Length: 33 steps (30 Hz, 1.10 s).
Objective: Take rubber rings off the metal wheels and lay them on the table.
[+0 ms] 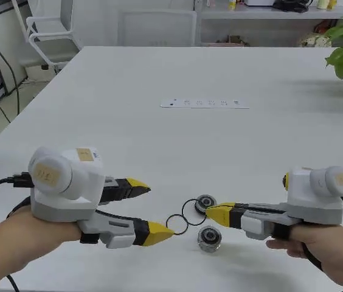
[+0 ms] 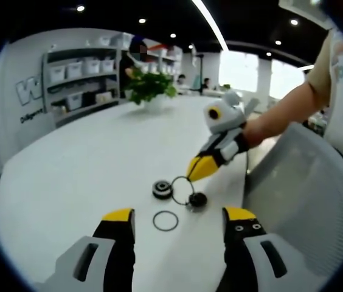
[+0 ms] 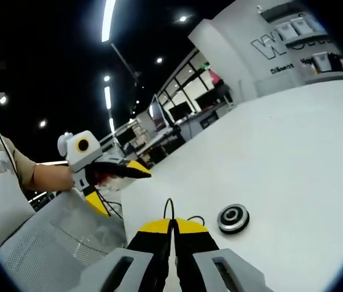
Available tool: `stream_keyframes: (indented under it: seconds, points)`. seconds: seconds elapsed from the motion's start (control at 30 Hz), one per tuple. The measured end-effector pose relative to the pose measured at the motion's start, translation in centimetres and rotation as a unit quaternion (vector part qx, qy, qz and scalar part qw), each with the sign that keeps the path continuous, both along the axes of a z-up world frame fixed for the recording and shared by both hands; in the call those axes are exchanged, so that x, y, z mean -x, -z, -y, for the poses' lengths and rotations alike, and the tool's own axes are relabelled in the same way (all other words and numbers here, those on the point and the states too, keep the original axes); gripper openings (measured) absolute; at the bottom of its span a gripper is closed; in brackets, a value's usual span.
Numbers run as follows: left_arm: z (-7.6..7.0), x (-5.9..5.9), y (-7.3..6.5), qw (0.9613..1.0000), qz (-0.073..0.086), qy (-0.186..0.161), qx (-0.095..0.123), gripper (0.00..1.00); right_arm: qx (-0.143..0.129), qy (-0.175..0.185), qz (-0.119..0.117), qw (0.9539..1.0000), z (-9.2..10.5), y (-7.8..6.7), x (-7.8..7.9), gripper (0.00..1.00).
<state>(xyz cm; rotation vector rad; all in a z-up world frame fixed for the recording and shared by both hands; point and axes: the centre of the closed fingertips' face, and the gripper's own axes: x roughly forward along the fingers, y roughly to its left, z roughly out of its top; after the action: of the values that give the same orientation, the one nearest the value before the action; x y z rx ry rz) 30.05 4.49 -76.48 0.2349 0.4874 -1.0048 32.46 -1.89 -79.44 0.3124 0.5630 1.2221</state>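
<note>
The left gripper (image 1: 150,208) hovers over the near left of the white table (image 1: 159,79) with its jaws spread wide and nothing between them. Its own view looks past the yellow tips (image 2: 179,215) at a loose rubber ring (image 2: 165,220) lying flat on the table, which sits just right of the lower jaw tip in the head view (image 1: 167,224).

The right gripper (image 1: 213,213) reaches in from the right with its jaws closed on a second rubber ring (image 1: 183,212). This thin black loop stands out to the left of the tips, just beside the loose one. In the right gripper view the loop rises from the shut tips (image 3: 171,226).

Two metal wheels stay on the table by the right jaws — one just beyond them (image 1: 206,202), one nearer the person (image 1: 209,238).
</note>
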Motion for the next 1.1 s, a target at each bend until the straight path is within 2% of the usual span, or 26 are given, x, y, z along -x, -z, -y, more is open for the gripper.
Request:
stream_keyframes:
  seconds: [0.4,0.5,0.73,1.0,1.1]
  points:
    - [-2.0,0.0,-0.6,0.9997,0.005,-0.025,0.002,0.66,0.031,-0.029,-0.012,0.9990,-2.5,1.4,-0.5,0.00]
    - [-2.3,0.1,-0.6,0.9996,0.004,-0.028,0.001,0.66,0.050,-0.042,-0.013,0.9978,-2.9,2.1,-0.3,0.00]
    - [-2.6,0.1,-0.6,0.9994,0.003,-0.035,0.003,0.66,0.072,-0.037,-0.018,0.9966,-2.8,3.3,-1.2,0.00]
    - [-2.7,0.2,-0.3,0.9993,-0.001,-0.038,0.005,0.66,0.091,-0.041,-0.032,0.9945,-2.9,4.2,-1.1,0.00]
    - [-2.8,0.1,-0.3,0.9992,-0.001,-0.039,0.005,0.66,0.101,-0.041,-0.029,0.9936,-2.9,4.6,-1.2,0.00]
